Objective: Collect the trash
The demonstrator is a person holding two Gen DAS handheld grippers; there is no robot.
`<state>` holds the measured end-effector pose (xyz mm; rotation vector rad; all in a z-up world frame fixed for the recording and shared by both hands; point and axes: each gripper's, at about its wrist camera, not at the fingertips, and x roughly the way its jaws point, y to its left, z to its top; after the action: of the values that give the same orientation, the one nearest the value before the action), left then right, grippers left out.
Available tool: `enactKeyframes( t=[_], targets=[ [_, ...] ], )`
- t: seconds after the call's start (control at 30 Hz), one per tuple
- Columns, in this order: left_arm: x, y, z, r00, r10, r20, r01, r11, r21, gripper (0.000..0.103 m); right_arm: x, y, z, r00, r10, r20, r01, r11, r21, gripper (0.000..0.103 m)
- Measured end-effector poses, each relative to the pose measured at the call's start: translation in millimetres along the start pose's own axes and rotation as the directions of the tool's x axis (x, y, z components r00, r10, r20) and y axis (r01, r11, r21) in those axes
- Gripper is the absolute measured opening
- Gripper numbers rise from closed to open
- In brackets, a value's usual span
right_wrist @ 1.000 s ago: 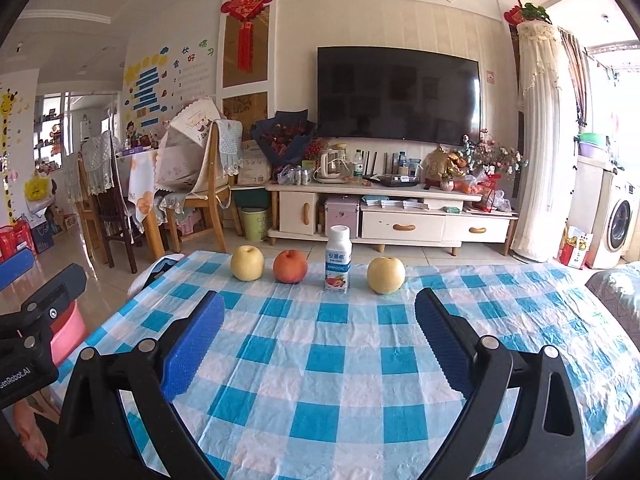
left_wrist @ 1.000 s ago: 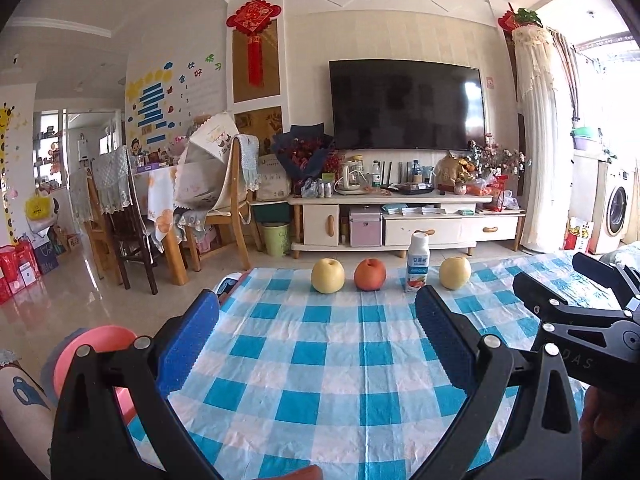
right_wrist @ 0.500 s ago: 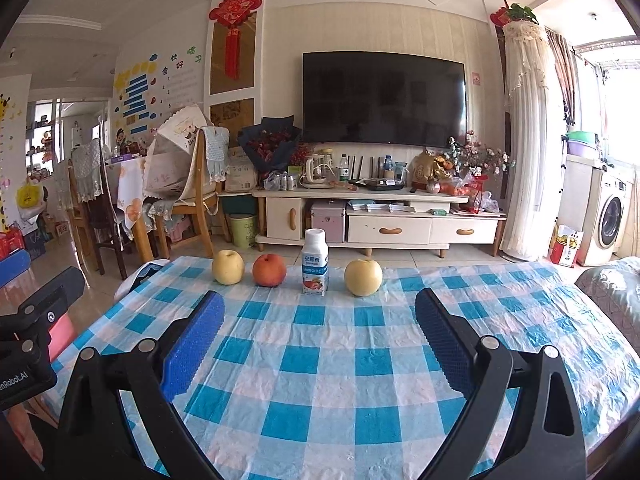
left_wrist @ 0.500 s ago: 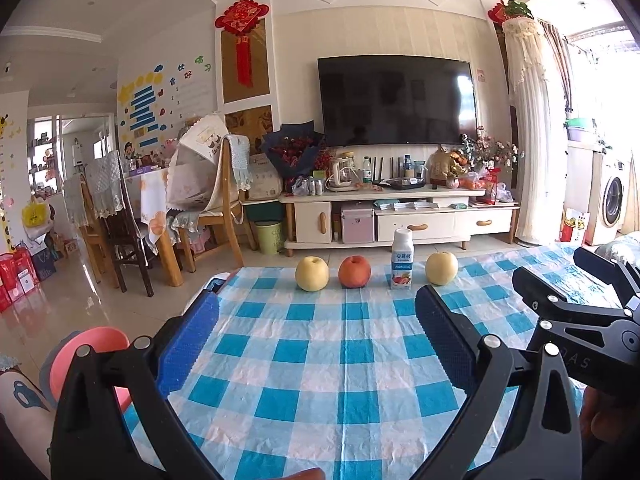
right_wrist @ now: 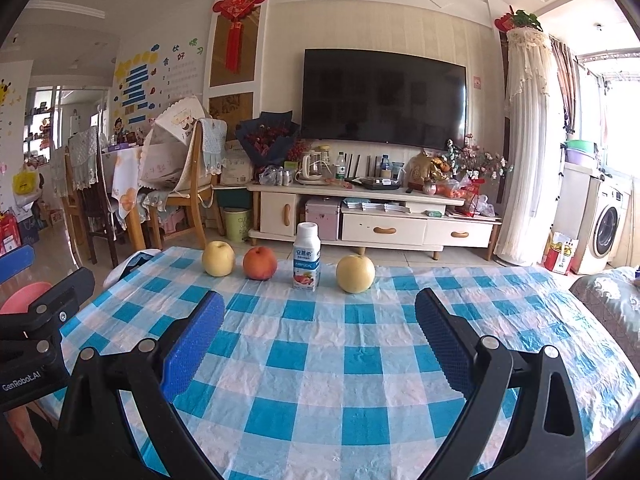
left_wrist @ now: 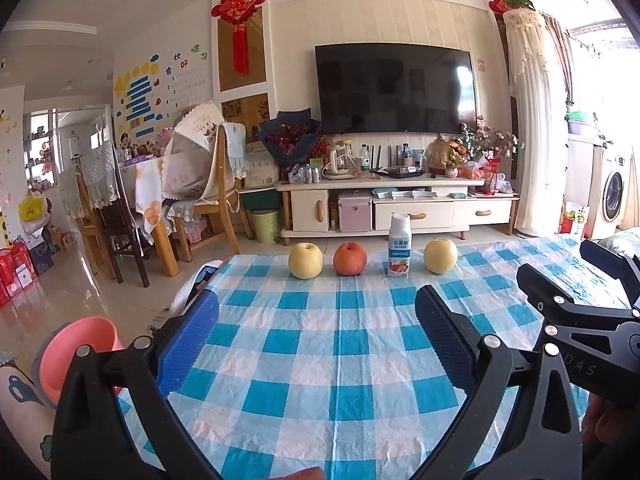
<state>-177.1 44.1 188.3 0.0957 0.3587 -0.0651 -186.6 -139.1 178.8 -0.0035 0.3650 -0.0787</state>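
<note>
Left gripper (left_wrist: 316,336) and right gripper (right_wrist: 316,336): jaws spread wide, holding nothing. White plastic yogurt bottle (right_wrist: 307,257) stands upright at the blue-checked tablecloth's (right_wrist: 320,364) far edge, between red apple (right_wrist: 260,263) and yellow pear (right_wrist: 355,273).

On the checked tablecloth (right_wrist: 320,360): two yellow apples (right_wrist: 218,258) (right_wrist: 355,273), one red apple (right_wrist: 260,263), one small white bottle (right_wrist: 307,257). All four stand in one row toward 12 o'clock. One pink bin (left_wrist: 76,350) at 9 o'clock.
</note>
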Motion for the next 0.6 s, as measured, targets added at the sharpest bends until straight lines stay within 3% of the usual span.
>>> enactKeyframes(
  t=[0.37, 0.5, 0.6],
  targets=[
    [43.8, -2.8, -22.5, 0.996, -0.026, -0.083, 0.025, 1.0, -0.019, 0.099, 36.0, 6.0, -17.5, 0.996, 0.0, -0.092, -0.002, 1.0, -0.031, 0.095],
    [80.0, -1.9, -40.4, 0.984, -0.03, -0.178, 0.025, 0.999, -0.031, 0.099, 61.6, 8.3, -29.8, 0.984, 0.014, -0.178, -0.016, 1.0, -0.012, 0.095],
    [113.3, -3.6, -55.9, 0.963, -0.029, -0.269, 0.017, 0.999, -0.046, 0.099, 85.5, 8.4, -41.7, 0.967, 0.018, -0.253, -0.016, 1.0, 0.009, 0.095]
  ],
)
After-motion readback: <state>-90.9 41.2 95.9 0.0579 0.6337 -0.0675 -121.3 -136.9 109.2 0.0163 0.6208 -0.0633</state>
